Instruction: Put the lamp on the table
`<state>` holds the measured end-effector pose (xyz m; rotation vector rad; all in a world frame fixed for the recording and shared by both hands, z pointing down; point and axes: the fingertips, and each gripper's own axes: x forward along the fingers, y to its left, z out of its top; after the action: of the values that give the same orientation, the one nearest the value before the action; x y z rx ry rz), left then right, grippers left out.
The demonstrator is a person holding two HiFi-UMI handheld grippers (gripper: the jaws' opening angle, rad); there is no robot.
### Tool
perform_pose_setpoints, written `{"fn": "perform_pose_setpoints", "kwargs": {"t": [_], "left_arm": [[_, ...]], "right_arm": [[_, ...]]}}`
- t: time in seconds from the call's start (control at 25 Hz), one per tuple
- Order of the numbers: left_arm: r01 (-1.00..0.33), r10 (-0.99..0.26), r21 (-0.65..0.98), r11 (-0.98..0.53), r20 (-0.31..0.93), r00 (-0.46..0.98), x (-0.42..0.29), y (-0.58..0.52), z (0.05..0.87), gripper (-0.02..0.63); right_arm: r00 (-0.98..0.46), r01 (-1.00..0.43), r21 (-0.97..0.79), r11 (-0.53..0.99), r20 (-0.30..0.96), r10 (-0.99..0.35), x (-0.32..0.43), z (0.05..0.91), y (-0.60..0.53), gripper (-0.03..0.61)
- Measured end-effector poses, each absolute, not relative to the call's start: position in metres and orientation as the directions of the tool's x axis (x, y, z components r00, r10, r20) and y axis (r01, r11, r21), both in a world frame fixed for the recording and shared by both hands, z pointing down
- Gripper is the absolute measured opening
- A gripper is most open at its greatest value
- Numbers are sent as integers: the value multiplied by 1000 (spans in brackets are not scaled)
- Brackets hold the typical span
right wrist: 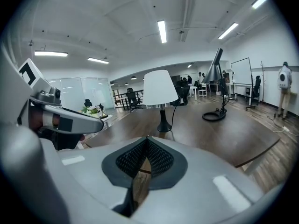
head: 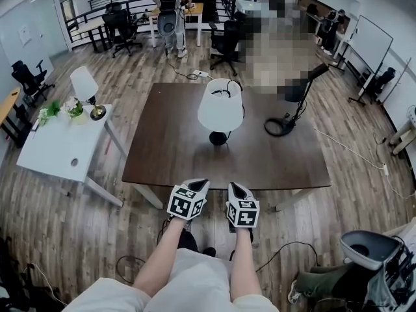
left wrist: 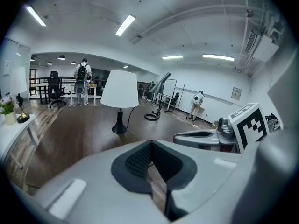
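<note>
Left gripper (left wrist: pixel 152 143) and right gripper (right wrist: pixel 146 138): I am holding both with jaws pressed together and nothing between them, side by side just short of the near edge of the brown table (head: pixel 162 168). The lamp (head: pixel 220 108), white shade on a dark base, is already standing upright near the table's middle, well apart from both grippers, so I am judging the placement as done. Its cord (head: pixel 226 91) is looping behind the shade and appears to be running off the far edge toward a power strip (head: pixel 202 74) on the floor. Any tug on that cord is risking a topple, since the wide shade is sitting high over a small foot. The same is threatening if I am reaching in again and brushing the shade with closed jaws. A black desk lamp (head: pixel 290 112) is standing near it on the right, and a careless sweep could be knocking one into the other. Further out, loose cables (head: pixel 286 247) are lying on the floor by the feet, and a step back is risking a snag.
</note>
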<state>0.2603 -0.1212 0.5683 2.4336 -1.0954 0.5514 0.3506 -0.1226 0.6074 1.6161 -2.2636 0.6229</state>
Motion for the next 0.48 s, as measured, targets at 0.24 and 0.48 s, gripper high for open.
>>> {"fn": "perform_pose_setpoints", "kwargs": {"t": [0.24, 0.48], "left_arm": [[-774, -611, 207, -599, 507, 608, 258, -119, 566, 0], [-773, -609, 209, -600, 507, 610, 260, -113, 567, 0]], "right_arm": [[-329, -944, -174, 280, 464, -822, 350, 603, -121, 26], [-332, -943, -174, 284, 459, -824, 350, 603, -117, 25]]}}
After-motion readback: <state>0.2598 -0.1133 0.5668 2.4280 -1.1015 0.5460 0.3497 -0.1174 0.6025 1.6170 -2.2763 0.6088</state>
